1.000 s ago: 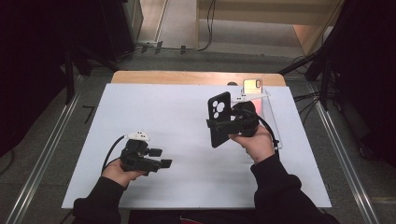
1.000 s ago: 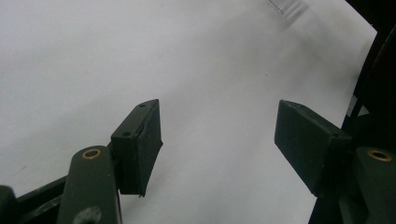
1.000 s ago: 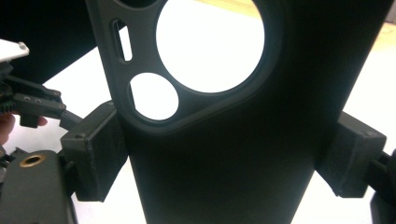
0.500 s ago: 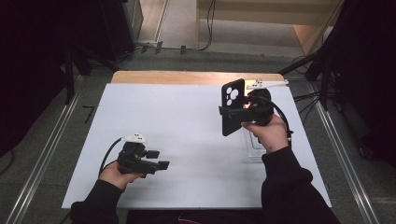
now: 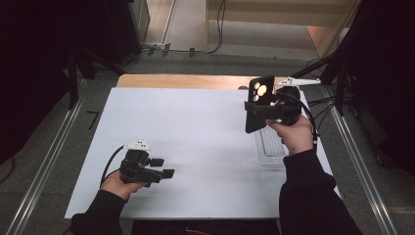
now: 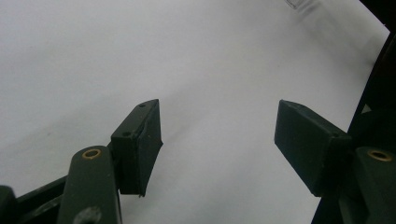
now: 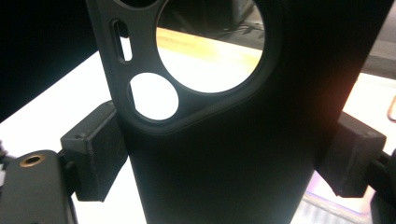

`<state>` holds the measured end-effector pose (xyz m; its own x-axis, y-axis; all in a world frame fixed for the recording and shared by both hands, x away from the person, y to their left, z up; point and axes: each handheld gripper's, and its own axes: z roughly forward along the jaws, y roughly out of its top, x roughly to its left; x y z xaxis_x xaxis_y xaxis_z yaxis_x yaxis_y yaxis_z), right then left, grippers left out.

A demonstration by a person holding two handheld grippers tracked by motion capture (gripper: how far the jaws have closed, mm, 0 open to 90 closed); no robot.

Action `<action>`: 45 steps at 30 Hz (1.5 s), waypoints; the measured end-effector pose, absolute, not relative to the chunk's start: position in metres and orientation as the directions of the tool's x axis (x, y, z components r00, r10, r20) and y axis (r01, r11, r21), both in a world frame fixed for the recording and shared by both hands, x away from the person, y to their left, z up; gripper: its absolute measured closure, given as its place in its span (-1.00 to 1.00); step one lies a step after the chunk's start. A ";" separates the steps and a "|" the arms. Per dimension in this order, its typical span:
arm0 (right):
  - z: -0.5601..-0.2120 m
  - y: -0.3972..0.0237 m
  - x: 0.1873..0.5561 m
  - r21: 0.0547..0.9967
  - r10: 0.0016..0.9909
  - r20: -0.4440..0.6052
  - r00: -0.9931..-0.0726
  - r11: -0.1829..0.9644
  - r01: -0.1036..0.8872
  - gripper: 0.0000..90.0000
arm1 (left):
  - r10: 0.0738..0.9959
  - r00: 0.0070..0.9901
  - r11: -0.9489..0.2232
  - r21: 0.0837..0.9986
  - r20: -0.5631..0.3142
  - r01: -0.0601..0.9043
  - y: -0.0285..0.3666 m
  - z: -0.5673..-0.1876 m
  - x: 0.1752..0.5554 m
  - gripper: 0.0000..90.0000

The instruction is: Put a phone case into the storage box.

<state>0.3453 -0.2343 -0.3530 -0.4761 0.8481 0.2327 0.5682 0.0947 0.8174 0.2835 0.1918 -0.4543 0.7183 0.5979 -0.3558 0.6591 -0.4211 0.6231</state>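
Observation:
A black phone case (image 5: 258, 104) with round camera cut-outs stands upright over the far right of the white table sheet (image 5: 195, 127). My right gripper (image 5: 262, 110) is shut on its two long sides. In the right gripper view the case (image 7: 224, 177) sits between both pads (image 7: 93, 156), and the wooden table edge shows through its big hole. My left gripper (image 5: 164, 167) rests low at the front left, pointing right. Its jaws stand open in the left gripper view (image 6: 217, 140), with only white sheet between them.
A clear plastic tray (image 5: 270, 147) lies on the sheet below my right hand. A strip of bare wooden tabletop (image 5: 181, 81) runs along the far edge. Metal rails (image 5: 49, 166) flank the table on both sides.
My right hand has carried the phone case away from me toward the far right corner and a little higher. The left hand has stayed about where it was.

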 end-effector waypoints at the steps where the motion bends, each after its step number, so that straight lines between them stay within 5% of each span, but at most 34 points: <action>1: -0.353 -0.237 0.346 0.818 0.856 0.230 -0.464 0.088 0.568 -0.72 | 0.597 0.718 -0.421 0.624 -0.357 0.659 0.192 -0.454 0.284 -0.29; 23: -0.376 -0.282 0.359 0.821 0.941 0.224 -0.253 -0.042 0.569 -0.72 | 0.588 0.723 -0.421 0.626 -0.362 0.656 0.190 -0.454 0.283 -0.29; 45: -0.416 -0.284 0.393 0.795 0.967 0.195 -0.166 -0.057 0.604 -0.72 | 0.587 0.727 -0.429 0.625 -0.355 0.652 0.190 -0.455 0.283 -0.29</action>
<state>0.3925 -0.2839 -0.4156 -0.1656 0.9666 0.1954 0.6040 -0.0572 0.7949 0.2826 0.1900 -0.4546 0.7274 0.5872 -0.3550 0.6517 -0.4292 0.6254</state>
